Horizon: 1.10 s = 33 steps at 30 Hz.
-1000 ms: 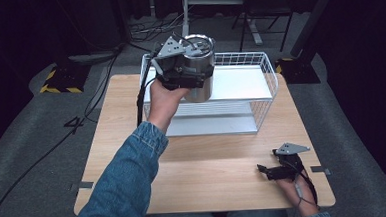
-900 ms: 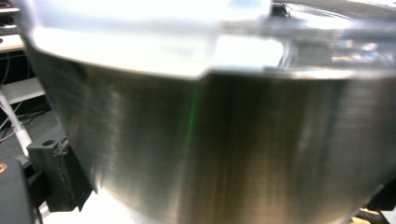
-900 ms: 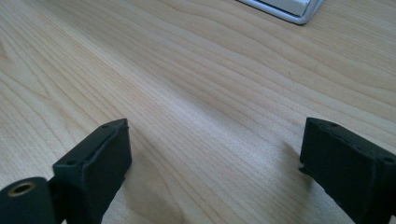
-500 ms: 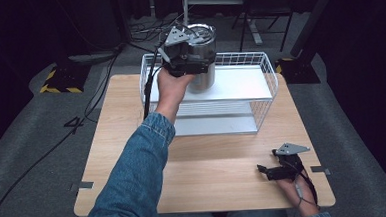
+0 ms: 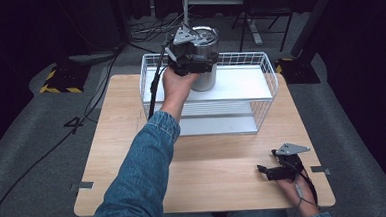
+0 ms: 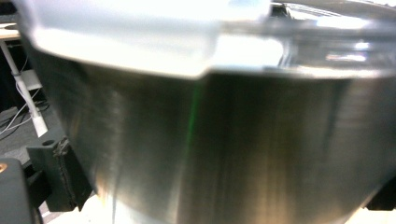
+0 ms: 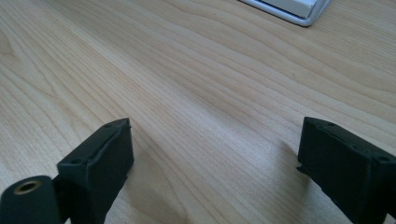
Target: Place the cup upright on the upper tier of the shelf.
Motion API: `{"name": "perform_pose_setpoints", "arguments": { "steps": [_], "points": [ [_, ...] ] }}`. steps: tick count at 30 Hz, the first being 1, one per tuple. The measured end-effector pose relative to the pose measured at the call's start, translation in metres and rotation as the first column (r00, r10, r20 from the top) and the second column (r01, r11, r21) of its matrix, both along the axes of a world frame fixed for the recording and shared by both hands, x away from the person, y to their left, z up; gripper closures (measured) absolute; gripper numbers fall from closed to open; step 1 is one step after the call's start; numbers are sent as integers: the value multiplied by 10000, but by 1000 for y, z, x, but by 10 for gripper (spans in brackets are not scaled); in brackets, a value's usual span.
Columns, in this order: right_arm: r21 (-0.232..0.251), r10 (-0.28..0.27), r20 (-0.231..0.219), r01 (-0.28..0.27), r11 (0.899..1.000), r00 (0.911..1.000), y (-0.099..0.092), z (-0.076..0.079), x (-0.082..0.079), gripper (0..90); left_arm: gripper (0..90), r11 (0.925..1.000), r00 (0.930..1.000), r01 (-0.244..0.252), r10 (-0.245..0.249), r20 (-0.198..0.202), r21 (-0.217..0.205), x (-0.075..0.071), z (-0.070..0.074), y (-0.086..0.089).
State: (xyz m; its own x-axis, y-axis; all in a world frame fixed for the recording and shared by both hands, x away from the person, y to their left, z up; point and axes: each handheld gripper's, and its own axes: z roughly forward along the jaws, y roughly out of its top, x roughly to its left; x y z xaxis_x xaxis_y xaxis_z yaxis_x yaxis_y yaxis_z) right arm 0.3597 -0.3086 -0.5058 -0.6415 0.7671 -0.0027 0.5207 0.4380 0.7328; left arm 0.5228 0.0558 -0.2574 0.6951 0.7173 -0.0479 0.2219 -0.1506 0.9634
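Observation:
A steel canister point(image 5: 205, 79) with a clear lid stands upright over the back of the white wire basket point(image 5: 266, 69). My left gripper point(image 5: 192, 56) is shut on its side from the near left. In the left gripper view the brushed steel wall point(image 6: 233, 149) and the clear lid point(image 6: 140, 37) sit very close, with one black finger point(image 6: 60, 177) against the wall. I cannot tell whether the canister touches the basket floor. My right gripper point(image 5: 265, 172) rests low on the wooden table point(image 5: 128, 157) at the front right, open, with bare wood between its jaws point(image 7: 215, 163).
The basket has tall wire walls and a white floor. Its white corner point(image 7: 301, 9) lies ahead of the right gripper. A black cable point(image 5: 153, 98) hangs from the left gripper over the basket's left wall. Dark floor with cables and stands surrounds the table.
The left hand has carried the canister away from me and a little to the right, from above the basket's left front to its back. The right gripper has stayed still.

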Motion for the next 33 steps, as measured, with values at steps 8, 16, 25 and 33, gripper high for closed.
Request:
{"name": "perform_pose_setpoints", "arguments": {
  "steps": [8, 16, 25, 33],
  "points": [
    [20, 5, 13, -5, 10000, 10000, 0, 0, 0, 109, 38, 9991, 9999, -74, 78, -107, 418, 2, -2, -3],
    [25, 18, 20, -18, 10000, 10000, 0, 0, 0, 113, 37, 9991, 9999, -151, 149, 56, 392, 1, -4, -4],
    [17, 48, 31, -48, 10000, 10000, 0, 0, 0, 120, 24, 10000, 10000, -31, 31, 49, 20, 2, -7, -2],
    [17, 51, 35, -51, 10000, 10000, 0, 0, 0, 120, 0, 10000, 9994, 45, -48, 349, 71, 2, -7, 0]
  ]
}}
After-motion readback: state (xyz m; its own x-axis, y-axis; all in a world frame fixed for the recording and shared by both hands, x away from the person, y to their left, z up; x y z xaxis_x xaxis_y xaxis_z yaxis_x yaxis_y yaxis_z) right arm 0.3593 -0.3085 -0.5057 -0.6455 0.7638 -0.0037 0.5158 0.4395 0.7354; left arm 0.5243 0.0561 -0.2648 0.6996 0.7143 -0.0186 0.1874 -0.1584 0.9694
